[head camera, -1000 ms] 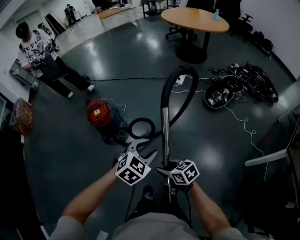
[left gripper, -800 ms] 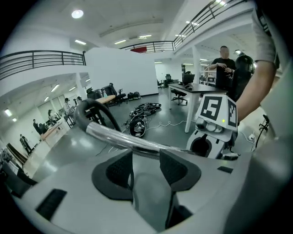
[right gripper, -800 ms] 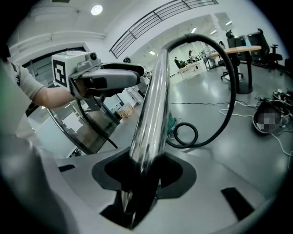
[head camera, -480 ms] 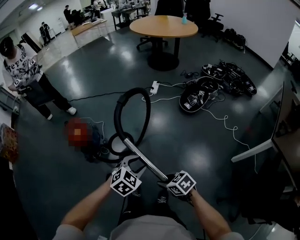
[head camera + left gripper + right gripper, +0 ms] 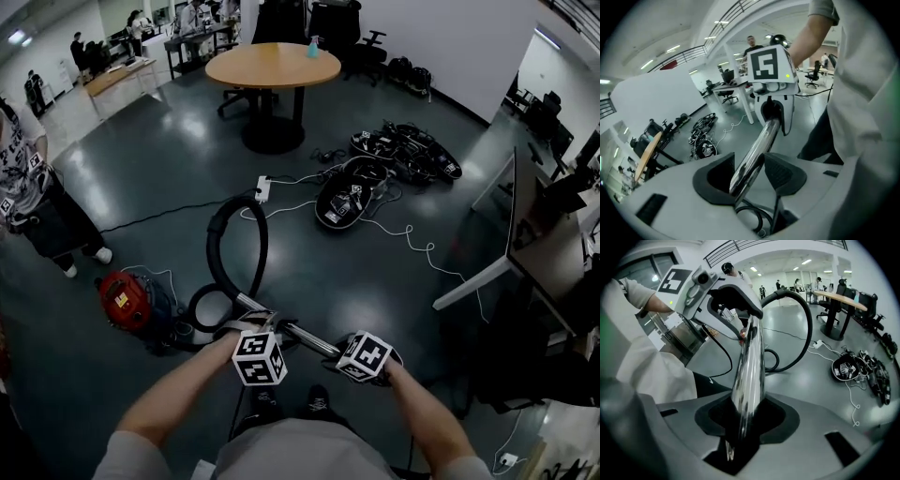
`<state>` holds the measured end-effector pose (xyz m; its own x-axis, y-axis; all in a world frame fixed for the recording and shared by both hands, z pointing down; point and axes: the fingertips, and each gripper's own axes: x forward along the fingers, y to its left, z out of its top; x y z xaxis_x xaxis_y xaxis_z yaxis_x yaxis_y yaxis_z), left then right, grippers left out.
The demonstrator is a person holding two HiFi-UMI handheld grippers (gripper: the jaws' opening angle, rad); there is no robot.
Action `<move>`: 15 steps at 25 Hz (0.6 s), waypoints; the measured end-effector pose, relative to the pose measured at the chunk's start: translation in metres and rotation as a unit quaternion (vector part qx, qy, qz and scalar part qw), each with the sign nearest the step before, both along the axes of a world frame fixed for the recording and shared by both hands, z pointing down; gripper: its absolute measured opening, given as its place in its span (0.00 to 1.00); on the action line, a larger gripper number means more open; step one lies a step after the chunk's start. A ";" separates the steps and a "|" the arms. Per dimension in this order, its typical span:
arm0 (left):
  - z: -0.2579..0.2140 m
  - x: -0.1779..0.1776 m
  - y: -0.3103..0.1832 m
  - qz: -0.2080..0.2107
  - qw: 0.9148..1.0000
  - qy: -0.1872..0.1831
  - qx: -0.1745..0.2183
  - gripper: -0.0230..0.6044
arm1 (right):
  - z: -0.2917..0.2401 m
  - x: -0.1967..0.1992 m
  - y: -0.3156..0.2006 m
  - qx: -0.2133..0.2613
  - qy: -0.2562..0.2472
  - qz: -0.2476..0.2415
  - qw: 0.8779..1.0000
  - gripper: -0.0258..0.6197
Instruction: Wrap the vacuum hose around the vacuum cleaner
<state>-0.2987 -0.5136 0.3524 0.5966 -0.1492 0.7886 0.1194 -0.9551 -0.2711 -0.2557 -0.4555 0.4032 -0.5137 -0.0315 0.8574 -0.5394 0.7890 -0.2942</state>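
**Head view:** Two grippers share one metal tube, held low over a dark, glossy floor. The left gripper is at the tube's upper-left end and the right gripper at its lower-right end. One black hose rises from the left end in a tall arch. It then loops once on the floor just beside the one red vacuum cleaner. The cleaner sits to the left of both grippers and apart from them, and the hose is not yet wound round it. One round table stands at the far side. One white power strip lies between the table and the hose, and one person stands at the left edge.

**Left gripper view:** The jaws have just been easing apart and stand about half wide. The tube runs between them, leaning on one pad with a gap beside the other. The right gripper is at the tube's far end.

**Right gripper view:** The jaws have just been closing and clamp the tube, with both pads pressed against it. The single hose arches beyond.
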 end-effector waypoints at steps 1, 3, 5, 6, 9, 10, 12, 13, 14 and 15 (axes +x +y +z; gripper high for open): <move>0.001 0.002 -0.001 0.019 1.000 -0.006 -0.001 0.34 | -0.002 0.001 -0.004 0.003 0.013 -0.002 1.000 0.26; 0.002 0.005 -0.004 0.050 0.999 -0.010 -0.006 0.34 | -0.004 0.005 -0.010 0.005 0.040 -0.009 0.999 0.26; 0.002 0.004 -0.003 0.079 0.997 -0.015 -0.011 0.34 | -0.006 0.005 -0.010 -0.001 0.060 -0.020 0.998 0.26; 0.002 0.002 -0.001 0.093 0.995 -0.019 -0.012 0.34 | -0.008 0.004 -0.010 -0.005 0.069 -0.027 0.997 0.26; 0.005 -0.003 0.005 0.126 0.992 -0.025 -0.018 0.34 | -0.013 -0.005 -0.012 -0.011 0.091 -0.046 0.995 0.26; 0.006 -0.003 0.007 0.135 0.990 -0.024 -0.021 0.34 | -0.017 -0.009 -0.014 -0.012 0.094 -0.051 0.994 0.26; 0.008 -0.002 0.013 0.152 0.988 -0.022 -0.025 0.34 | -0.024 -0.019 -0.018 -0.014 0.093 -0.060 0.994 0.26; 0.009 -0.002 0.015 0.158 0.987 -0.020 -0.024 0.34 | -0.028 -0.025 -0.019 -0.014 0.090 -0.064 0.994 0.26; 0.010 -0.003 0.016 0.162 0.986 -0.018 -0.022 0.34 | -0.031 -0.031 -0.020 -0.016 0.088 -0.069 0.994 0.26; 0.011 -0.006 0.018 0.164 0.986 -0.015 -0.021 0.34 | -0.033 -0.038 -0.019 -0.017 0.088 -0.073 0.993 0.26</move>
<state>-0.3044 -0.4959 0.3639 0.5840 0.0814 0.8077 0.4311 -0.8741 -0.2236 -0.2936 -0.4745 0.3697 -0.3523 0.0627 0.9338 -0.4653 0.8540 -0.2329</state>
